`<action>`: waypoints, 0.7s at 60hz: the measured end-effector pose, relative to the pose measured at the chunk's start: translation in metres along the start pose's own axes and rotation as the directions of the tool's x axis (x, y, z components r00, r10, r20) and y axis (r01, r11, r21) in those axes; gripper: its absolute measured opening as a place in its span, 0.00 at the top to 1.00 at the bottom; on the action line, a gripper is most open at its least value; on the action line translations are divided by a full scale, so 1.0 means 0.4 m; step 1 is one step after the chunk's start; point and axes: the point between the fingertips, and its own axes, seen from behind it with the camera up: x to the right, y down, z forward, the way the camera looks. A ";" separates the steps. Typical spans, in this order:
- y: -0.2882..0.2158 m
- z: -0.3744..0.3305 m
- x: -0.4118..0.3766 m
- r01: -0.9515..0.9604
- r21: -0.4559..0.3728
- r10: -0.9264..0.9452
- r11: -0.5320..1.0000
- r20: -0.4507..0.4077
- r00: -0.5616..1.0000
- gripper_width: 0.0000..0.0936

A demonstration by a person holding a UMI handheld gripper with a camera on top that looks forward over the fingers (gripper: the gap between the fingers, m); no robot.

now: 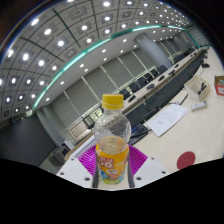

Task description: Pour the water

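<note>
A clear plastic bottle [112, 140] with a yellow cap and an orange-yellow label stands upright between my gripper's [112, 165] fingers. Both purple pads [88, 158] press on its lower half, so the gripper is shut on the bottle. The bottle is held up in the air, well above the tables. The liquid inside looks pale yellow and fills only the lower part. Its base is hidden behind the fingers.
A long light table [195, 115] runs to the right with papers [165, 120], a red round object [186, 159] and dark chairs [150, 80] along it. A ceiling with rows of lights [60, 40] spans above.
</note>
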 end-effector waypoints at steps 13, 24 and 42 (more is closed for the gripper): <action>-0.051 0.015 0.317 0.495 -0.096 -0.504 0.863 -0.127 0.854 0.57; 0.029 0.037 0.532 0.567 -0.210 -0.593 0.797 -0.095 0.799 0.57; 0.082 0.060 0.623 0.582 -0.199 -0.593 0.788 0.006 0.805 0.55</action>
